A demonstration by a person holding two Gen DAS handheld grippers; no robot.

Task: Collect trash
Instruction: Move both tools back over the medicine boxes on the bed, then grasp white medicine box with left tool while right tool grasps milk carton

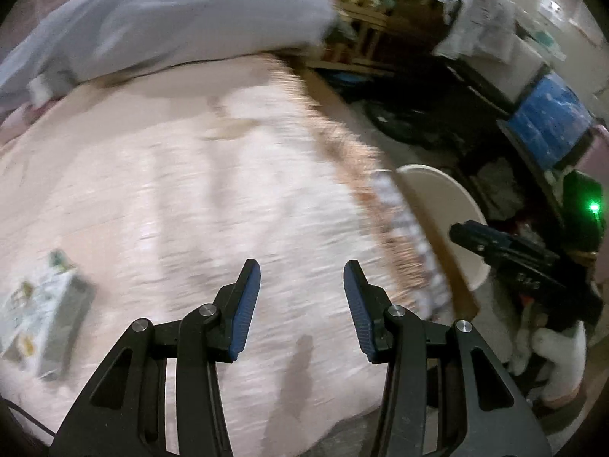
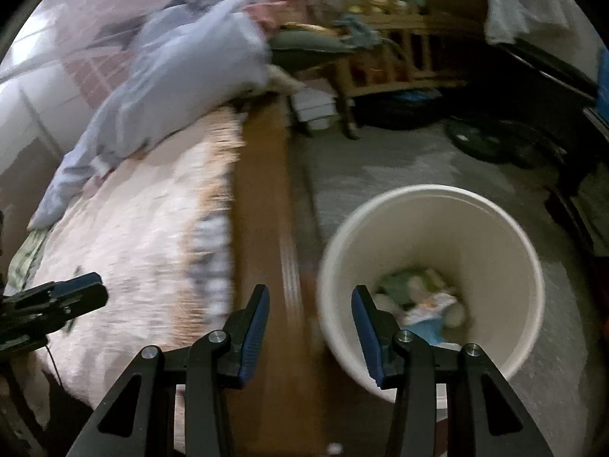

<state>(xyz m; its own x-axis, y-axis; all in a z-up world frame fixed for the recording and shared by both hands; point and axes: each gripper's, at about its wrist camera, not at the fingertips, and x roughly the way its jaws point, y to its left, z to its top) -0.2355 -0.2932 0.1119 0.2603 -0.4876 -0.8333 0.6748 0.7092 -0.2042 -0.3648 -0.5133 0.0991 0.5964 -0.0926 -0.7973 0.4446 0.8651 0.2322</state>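
A white trash bucket (image 2: 495, 228) stands on the floor beside the bed and holds crumpled wrappers (image 2: 422, 301); its rim also shows in the left wrist view (image 1: 445, 190). A pale carton-like piece of trash (image 1: 42, 316) lies on the pink bedspread at the left. My left gripper (image 1: 302, 278) is open and empty above the bedspread. My right gripper (image 2: 310, 301) is open and empty over the bed's wooden edge, just left of the bucket. The right gripper shows at the right of the left wrist view (image 1: 506, 251).
A pink bedspread (image 1: 171, 190) covers the bed, with a grey-blue blanket (image 1: 171, 11) heaped at its far end. A wooden bed rail (image 2: 262, 190) runs beside the grey floor (image 2: 399, 160). Wooden shelving (image 2: 396, 57) and dark clutter (image 1: 437, 114) stand beyond.
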